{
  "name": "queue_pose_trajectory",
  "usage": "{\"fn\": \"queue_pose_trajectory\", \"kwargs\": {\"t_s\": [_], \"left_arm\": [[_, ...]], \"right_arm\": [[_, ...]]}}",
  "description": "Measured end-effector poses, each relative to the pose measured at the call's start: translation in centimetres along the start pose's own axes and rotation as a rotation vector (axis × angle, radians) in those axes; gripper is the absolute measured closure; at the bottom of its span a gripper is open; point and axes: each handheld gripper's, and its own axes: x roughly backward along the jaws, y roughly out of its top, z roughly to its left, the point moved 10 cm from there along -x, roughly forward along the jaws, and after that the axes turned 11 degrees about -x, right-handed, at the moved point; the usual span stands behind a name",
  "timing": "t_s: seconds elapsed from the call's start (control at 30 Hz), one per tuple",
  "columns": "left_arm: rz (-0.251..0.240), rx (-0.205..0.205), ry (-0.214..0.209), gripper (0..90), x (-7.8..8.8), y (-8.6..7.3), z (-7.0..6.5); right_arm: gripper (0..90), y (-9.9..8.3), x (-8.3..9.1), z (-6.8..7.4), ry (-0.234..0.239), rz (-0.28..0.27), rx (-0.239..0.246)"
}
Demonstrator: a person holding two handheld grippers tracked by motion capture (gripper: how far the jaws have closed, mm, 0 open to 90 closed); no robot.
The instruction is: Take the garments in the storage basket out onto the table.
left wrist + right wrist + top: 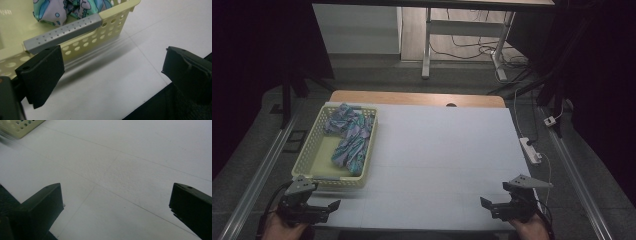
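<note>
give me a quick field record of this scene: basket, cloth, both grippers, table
basket: pale yellow, perforated, grey handle, on the table's left side
cloth: patterned blue-green, crumpled inside the basket
left gripper: open, nothing between the jaws, at the basket's near end, not touching it
right gripper: open, holding nothing, over the table's near right corner
table: white surface, bare on the right side

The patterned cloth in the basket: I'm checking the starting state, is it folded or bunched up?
Bunched up. The patterned cloth lies crumpled in uneven heaps inside the yellow basket, with no flat folded edges.
</note>
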Motion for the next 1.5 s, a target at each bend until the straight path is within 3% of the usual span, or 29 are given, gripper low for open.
{"fn": "queue_pose_trajectory", "kwargs": {"t_s": [0.1,0.17,0.37,0.63,0.9,1.03,1.5], "left_arm": [[0.006,0.010,-0.008,4.0,-0.1,0.0,0.1],[0.018,0.026,-0.028,4.8,-0.3,-0.1,0.1],[0.018,0.029,-0.044,0.9,-0.2,-0.1,0.1],[0.012,0.022,-0.124,2.5,-0.2,-0.1,-0.4],[-0.024,0.076,-0.219,0.0,0.0,0.1,-0.2],[-0.070,0.071,-0.222,0.0,0.2,0.8,-0.1],[-0.102,0.069,-0.194,0.0,-0.1,2.9,0.5]], "right_arm": [[0.0,-0.2,-0.2,0.2,0.022,0.025,0.003],[0.0,-0.6,-0.4,0.7,0.052,0.061,0.029],[0.0,-0.6,-0.4,0.7,0.065,0.063,0.032],[0.0,-0.7,-0.6,0.8,0.050,0.076,0.035],[0.0,-0.8,-0.7,0.8,0.045,0.084,0.054],[0.0,-0.8,-0.7,0.9,0.043,0.091,0.059],[0.0,-1.0,-0.9,1.1,0.045,0.104,0.081]]}}
